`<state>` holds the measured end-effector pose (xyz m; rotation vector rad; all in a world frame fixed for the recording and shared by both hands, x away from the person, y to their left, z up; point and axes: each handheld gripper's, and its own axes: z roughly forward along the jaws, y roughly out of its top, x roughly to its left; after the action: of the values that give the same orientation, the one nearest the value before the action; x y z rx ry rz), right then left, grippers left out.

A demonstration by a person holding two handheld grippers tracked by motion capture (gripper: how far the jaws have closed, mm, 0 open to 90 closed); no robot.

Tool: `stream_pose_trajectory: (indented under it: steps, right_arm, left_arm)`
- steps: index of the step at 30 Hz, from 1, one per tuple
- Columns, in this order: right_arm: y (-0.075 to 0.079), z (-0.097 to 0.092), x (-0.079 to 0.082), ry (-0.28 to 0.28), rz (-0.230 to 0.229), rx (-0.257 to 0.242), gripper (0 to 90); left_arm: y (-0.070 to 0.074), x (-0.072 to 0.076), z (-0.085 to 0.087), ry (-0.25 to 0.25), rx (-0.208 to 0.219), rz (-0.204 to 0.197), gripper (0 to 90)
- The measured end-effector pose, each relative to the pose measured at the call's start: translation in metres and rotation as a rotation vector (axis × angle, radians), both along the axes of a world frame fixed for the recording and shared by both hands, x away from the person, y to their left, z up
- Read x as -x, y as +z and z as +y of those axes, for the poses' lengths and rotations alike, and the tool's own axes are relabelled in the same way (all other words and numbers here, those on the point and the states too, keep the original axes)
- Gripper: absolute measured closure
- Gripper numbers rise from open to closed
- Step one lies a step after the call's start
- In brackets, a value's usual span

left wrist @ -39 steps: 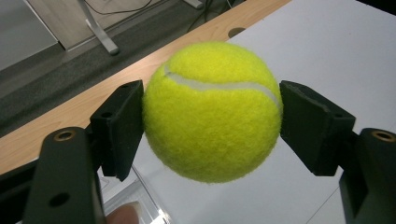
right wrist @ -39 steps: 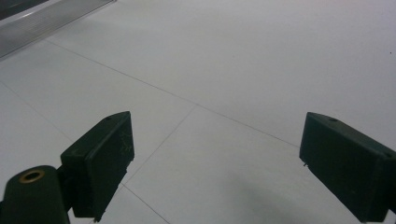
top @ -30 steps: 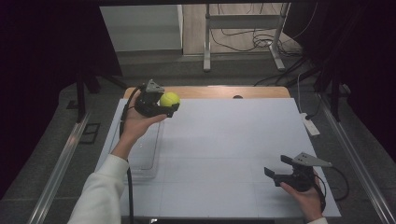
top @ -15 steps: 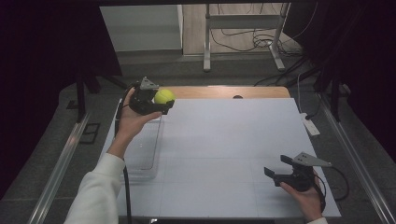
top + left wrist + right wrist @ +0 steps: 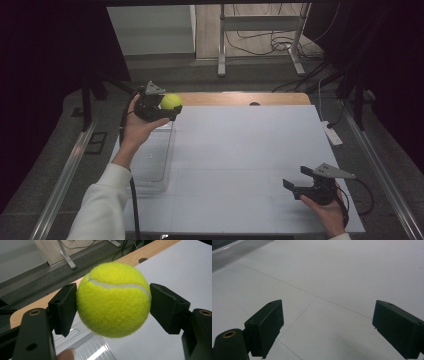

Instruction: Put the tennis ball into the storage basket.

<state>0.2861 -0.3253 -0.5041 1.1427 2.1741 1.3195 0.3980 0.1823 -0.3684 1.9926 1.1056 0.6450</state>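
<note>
A yellow-green tennis ball (image 5: 170, 101) is held in the air above the table's far left corner, with my left gripper (image 5: 167, 109) shut on it. The left gripper view has the ball (image 5: 113, 298) pinched between the two black pads (image 5: 63, 307), a white seam curving across its top. A clear plastic tray (image 5: 150, 160) lies on the white table below and nearer than the ball. My right gripper (image 5: 296, 180) rests low at the table's near right, open, with nothing between its fingers (image 5: 267, 325).
The white table top (image 5: 250, 150) has a wooden strip (image 5: 240, 98) along its far edge. A white power strip (image 5: 332, 134) lies at the right edge. Metal rails run along both sides, and a metal stand (image 5: 260, 35) with cables stands beyond the table.
My left gripper has carried the ball up and slightly toward the far left corner, away from the tray. The right gripper has stayed still.
</note>
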Motion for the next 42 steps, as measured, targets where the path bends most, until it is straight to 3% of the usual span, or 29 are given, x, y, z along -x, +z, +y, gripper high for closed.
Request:
stream_pose_trajectory:
  steps: [13, 42]
  right_arm:
    - [0.000, 0.000, 0.000, 0.000, -0.001, 0.001, 10.2]
    - [-0.001, 0.001, 0.000, 0.001, 0.002, 0.008, 10.2]
  left_arm:
    - [-0.001, -0.003, 0.006, 0.026, -0.002, -0.002, 27.0]
    - [-0.015, -0.006, 0.038, 0.126, 0.009, 0.007, 26.9]
